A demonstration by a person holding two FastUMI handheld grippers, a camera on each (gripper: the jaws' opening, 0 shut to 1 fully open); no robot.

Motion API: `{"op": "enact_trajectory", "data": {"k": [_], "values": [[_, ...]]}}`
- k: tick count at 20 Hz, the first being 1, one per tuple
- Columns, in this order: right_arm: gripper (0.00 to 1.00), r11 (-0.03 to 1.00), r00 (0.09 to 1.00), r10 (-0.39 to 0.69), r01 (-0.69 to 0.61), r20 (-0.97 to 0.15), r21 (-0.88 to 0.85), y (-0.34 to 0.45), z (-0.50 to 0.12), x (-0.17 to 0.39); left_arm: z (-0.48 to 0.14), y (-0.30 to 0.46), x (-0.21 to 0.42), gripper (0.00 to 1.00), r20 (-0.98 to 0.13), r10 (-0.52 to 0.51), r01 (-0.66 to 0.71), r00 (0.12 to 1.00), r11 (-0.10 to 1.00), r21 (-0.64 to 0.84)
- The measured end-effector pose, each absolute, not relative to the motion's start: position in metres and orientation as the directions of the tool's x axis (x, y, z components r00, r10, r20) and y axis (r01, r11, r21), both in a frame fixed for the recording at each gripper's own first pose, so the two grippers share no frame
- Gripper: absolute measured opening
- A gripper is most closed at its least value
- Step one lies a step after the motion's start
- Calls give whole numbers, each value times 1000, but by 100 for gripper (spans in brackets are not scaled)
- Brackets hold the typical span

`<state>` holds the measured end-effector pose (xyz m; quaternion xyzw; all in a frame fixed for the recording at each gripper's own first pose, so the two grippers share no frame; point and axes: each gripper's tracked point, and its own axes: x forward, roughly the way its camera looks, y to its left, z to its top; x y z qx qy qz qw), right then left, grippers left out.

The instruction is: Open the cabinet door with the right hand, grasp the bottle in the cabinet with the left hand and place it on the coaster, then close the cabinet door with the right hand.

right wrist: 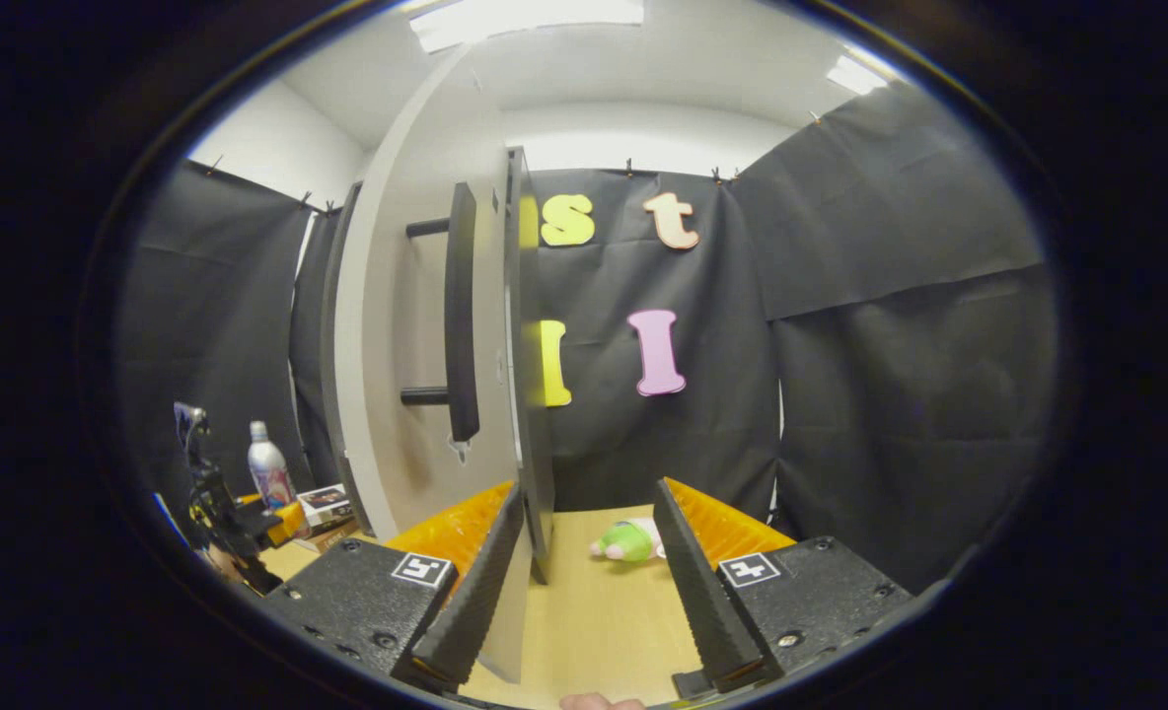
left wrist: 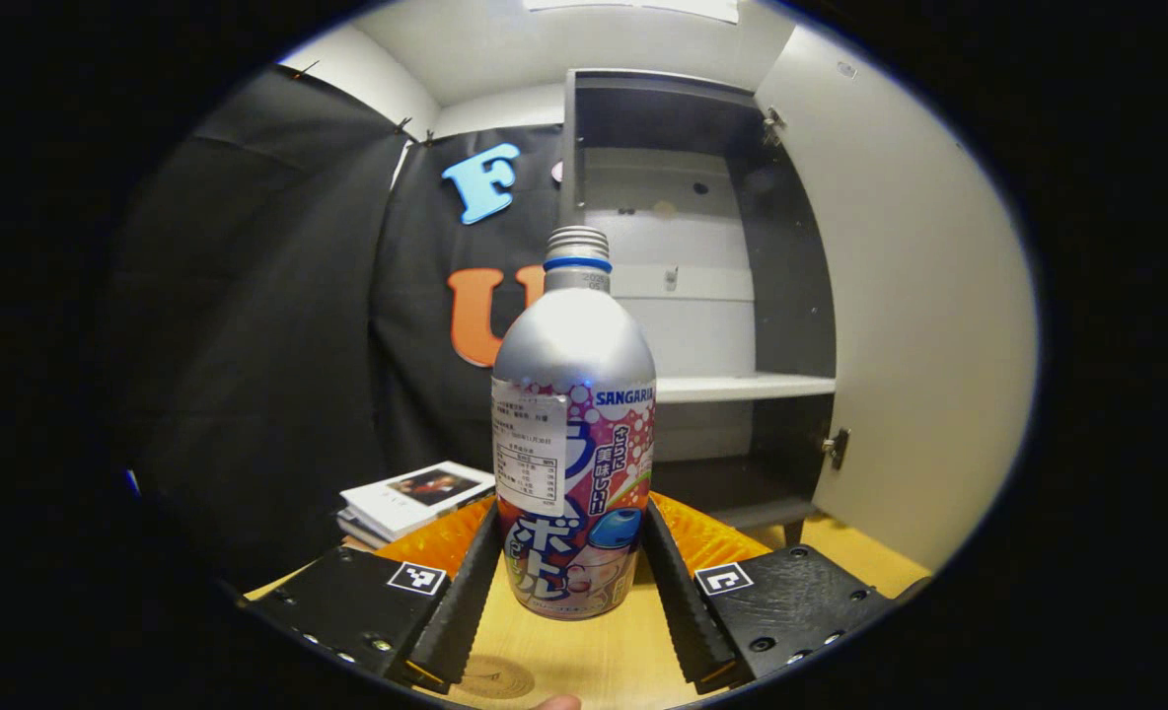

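left gripper clenched on bottle, upright at 6 o'clock on table | right gripper released, fingers straddling open cabinet door edge | cabinet at 1 o'clock

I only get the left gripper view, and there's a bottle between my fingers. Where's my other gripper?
Observer: In the right gripper view, the right gripper is open, and the free edge of the cabinet door sits between its fingers.
Operator: Does the door have something to pull?
Observer: Yes, a black bar handle stands upright on its outer face, above the gripper.
Operator: Is anything else on that side?
Observer: A green plush toy lies on the table, just past the gripper's fingers.
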<state>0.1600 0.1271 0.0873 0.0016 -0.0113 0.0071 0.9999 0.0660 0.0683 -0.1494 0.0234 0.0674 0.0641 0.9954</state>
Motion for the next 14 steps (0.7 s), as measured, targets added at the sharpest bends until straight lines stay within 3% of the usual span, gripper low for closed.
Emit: {"op": "enact_trajectory", "data": {"k": [6,14], "values": [[84,1000,1000,-1,1,0,4,125,84,161,-230,126,31,77,-180,289,-279,940,957,76],[84,999,999,-32,32,0,-1,123,85,159,-309,150,7,77,-298,359,-349,884,933,89]]}}
